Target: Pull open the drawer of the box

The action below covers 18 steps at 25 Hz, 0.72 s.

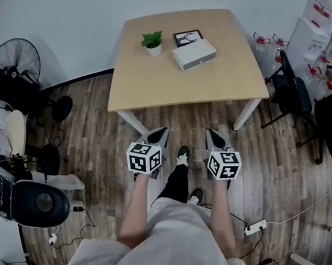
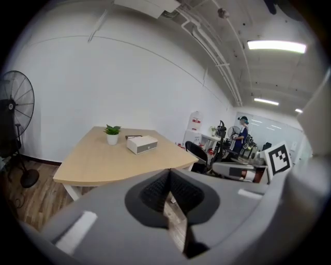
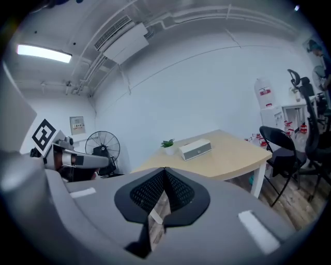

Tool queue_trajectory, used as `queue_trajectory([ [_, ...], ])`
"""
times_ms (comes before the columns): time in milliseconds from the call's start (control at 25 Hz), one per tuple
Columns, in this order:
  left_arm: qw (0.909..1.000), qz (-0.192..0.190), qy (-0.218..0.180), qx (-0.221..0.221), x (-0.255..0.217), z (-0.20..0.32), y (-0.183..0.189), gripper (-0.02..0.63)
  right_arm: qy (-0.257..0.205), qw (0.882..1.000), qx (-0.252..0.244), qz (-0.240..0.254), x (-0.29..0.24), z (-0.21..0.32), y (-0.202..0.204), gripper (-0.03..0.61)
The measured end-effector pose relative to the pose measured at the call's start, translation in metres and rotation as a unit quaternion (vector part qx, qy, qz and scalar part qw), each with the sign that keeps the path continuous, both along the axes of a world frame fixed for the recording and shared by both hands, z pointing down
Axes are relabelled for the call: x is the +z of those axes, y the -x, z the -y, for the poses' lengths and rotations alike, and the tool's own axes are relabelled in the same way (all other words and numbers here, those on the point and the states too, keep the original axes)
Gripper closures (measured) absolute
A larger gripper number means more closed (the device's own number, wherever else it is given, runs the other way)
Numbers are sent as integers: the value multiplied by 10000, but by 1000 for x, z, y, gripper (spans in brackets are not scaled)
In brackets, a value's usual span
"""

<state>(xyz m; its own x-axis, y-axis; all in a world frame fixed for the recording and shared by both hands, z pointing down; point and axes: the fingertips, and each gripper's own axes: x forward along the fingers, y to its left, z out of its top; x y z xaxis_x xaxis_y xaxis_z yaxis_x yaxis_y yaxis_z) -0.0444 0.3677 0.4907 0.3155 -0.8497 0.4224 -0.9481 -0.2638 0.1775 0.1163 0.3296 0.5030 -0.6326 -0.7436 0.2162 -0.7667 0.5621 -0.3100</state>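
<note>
The white box point(image 1: 194, 54) with a grey drawer front lies on the far part of the light wooden table point(image 1: 221, 81), beside a small potted plant point(image 1: 153, 42) and a picture frame point(image 1: 187, 37). The box point(image 2: 142, 144) also shows far ahead in the left gripper view, and the box point(image 3: 196, 149) in the right gripper view. Both grippers hang over the floor well short of the table. My left gripper point(image 1: 156, 136) is shut with nothing in it. My right gripper point(image 1: 215, 138) is also shut and empty.
A standing fan point(image 1: 13, 69) and a chair with gear point(image 1: 18, 197) are at the left. Black office chairs point(image 1: 293, 91) and a white cabinet point(image 1: 309, 35) stand to the right of the table. Cables and a power strip point(image 1: 255, 227) lie on the wooden floor.
</note>
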Motion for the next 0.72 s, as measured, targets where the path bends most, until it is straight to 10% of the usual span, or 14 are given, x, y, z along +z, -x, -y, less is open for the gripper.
queue_trajectory([
  [720,9979,-506,-411,-12,6,158,23,561,311,9987,145,367,25,148,-7,578],
])
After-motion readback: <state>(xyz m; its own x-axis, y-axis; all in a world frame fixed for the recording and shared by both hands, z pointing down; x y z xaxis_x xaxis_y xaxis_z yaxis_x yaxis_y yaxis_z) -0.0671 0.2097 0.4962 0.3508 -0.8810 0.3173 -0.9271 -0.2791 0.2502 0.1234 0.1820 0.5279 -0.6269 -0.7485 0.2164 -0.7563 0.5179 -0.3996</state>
